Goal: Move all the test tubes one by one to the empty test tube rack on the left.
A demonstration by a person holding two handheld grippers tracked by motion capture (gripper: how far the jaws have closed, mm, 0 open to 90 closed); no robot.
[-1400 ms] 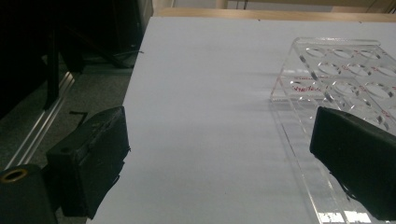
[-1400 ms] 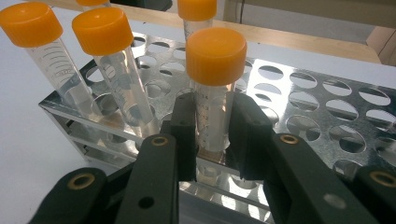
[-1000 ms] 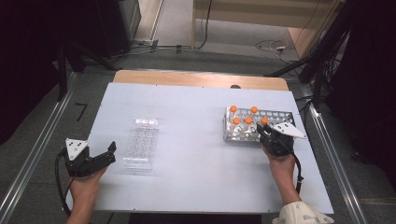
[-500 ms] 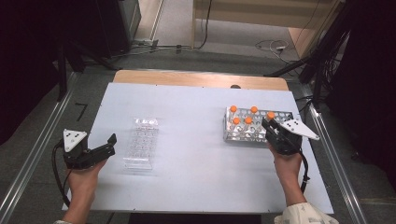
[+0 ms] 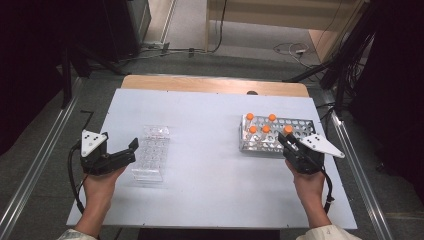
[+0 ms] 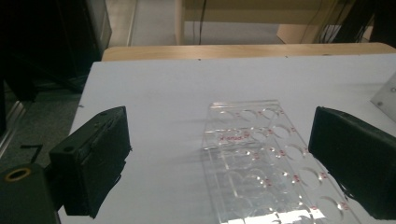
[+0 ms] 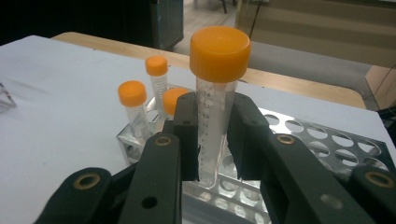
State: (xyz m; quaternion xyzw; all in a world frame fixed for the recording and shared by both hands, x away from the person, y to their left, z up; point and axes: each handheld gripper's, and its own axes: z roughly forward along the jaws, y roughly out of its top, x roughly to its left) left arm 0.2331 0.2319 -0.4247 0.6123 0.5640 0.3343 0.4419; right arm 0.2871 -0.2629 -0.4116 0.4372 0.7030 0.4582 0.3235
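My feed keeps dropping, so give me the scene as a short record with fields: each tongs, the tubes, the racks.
right tongs: shut on tube, orange cap, upright over metal rack
left tongs: open, holding nothing, beside clear rack
tubes in metal rack: four, orange caps, at its left end
clear rack: no tubes, left on table

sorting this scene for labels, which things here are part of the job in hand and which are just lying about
In the job:
- orange-capped tube, clamped in the right gripper
- metal rack holding four more capped tubes
- clear rack, empty, by the open left gripper

Lying about:
- cables on the floor beyond the table
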